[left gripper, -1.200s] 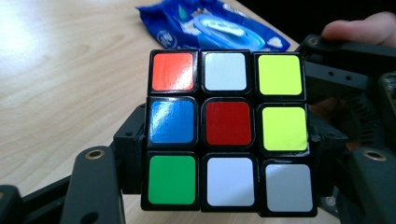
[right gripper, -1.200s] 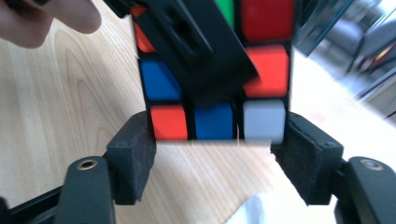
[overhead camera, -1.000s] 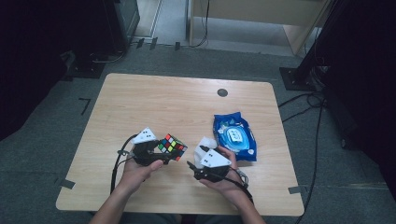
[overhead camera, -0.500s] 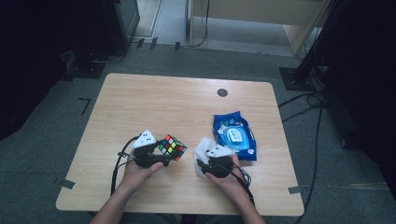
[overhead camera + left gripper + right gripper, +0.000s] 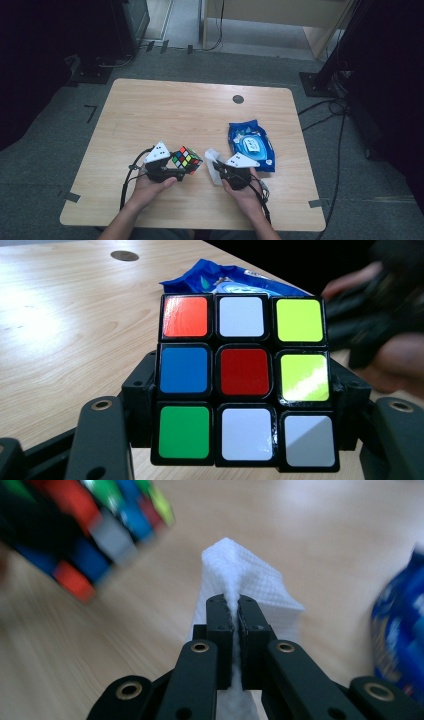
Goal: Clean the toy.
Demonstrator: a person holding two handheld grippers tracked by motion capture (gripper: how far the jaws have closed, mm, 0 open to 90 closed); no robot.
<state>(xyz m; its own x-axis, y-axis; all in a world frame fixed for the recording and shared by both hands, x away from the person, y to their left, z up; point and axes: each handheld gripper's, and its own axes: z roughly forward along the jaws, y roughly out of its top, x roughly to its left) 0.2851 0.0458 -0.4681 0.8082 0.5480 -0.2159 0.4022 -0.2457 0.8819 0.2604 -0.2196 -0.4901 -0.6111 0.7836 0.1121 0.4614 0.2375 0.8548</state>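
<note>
Left tongs (image 5: 184, 169) are clamped on the cube (image 5: 186, 159) just above the worktop (image 5: 165, 110), right tongs (image 5: 216, 165) pinch a white wipe (image 5: 212, 165), so next up's probably wiping a face.

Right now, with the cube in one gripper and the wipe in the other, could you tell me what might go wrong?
The Rubik's cube is held off the table by its sides in the left gripper; wiping pressure could twist it loose. The white wipe is pinched by a thin fold in the right gripper, so it might slip out.
</note>
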